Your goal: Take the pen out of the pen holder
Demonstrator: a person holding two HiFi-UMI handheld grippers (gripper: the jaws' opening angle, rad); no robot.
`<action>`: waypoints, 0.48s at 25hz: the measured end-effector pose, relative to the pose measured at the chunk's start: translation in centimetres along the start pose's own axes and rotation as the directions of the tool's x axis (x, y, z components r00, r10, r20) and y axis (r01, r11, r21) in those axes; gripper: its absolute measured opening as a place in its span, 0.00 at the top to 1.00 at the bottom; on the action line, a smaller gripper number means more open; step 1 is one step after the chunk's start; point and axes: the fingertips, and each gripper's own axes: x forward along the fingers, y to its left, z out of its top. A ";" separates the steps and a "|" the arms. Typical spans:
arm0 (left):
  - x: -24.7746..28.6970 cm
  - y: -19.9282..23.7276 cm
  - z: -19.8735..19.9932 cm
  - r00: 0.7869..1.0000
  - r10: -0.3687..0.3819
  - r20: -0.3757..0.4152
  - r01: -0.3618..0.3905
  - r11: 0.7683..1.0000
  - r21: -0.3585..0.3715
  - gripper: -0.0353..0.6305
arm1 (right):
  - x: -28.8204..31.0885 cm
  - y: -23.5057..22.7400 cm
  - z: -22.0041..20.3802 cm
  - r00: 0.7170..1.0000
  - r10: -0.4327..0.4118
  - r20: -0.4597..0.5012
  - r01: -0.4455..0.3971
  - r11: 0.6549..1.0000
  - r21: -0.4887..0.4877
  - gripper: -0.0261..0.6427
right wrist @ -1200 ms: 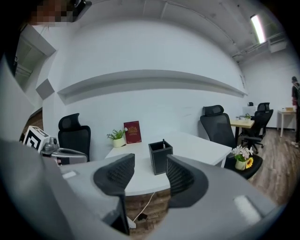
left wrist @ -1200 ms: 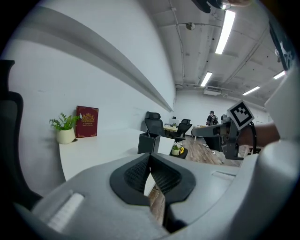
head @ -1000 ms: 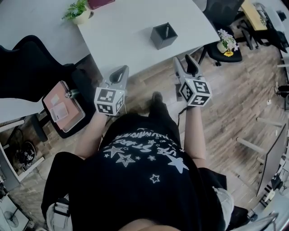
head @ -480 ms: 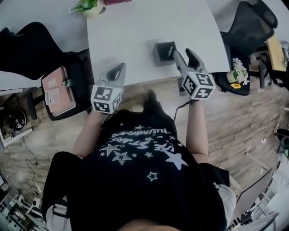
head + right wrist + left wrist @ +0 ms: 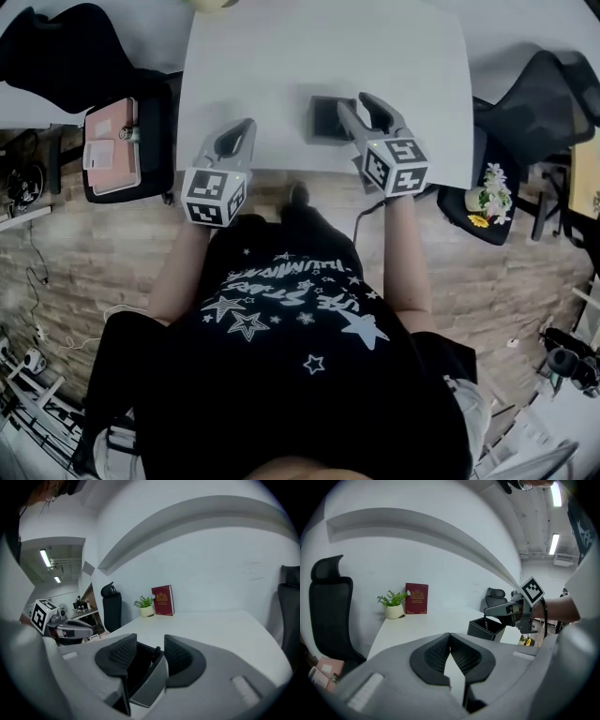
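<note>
One pen holder [image 5: 326, 119] near table [image 5: 281, 75] edge, right tongs [image 5: 354, 99] closing astride pen [image 5: 154, 654]

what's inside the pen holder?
One dark pen shows in the pen holder. Its walls hide the pen's lower part and the floor.

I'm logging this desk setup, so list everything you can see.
White rectangular table: one, white, before the person.
Dark square pen holder: one, near table edge.
Dark pen: one, standing in the holder.
Green potted plant: one, white pot, table's far end.
Red hardcover book: one, upright beside the plant.
Black office chairs: at least two, flanking the table.
Pink flat item: one, on a black seat, left.
Left gripper: grey, fingers together, empty.
Right gripper: grey, fingers closing, holder between them.
</note>
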 end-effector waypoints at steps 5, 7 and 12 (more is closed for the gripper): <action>-0.7 0.0 -0.4 0.998 0.061 -0.004 -0.062 0.998 -0.014 0.93 | 0.9 0.0 -0.7 0.998 0.056 -0.043 -0.057 0.998 -0.030 0.71; -1.1 0.1 -0.7 0.997 0.082 -0.009 -0.082 0.996 -0.020 0.93 | 1.1 0.2 -0.8 0.995 0.076 -0.057 -0.079 0.996 -0.044 0.72; -1.3 0.2 -1.2 0.994 0.105 -0.016 -0.106 0.994 -0.034 0.93 | 1.2 0.4 -0.9 0.995 0.074 -0.072 -0.081 0.992 -0.098 0.79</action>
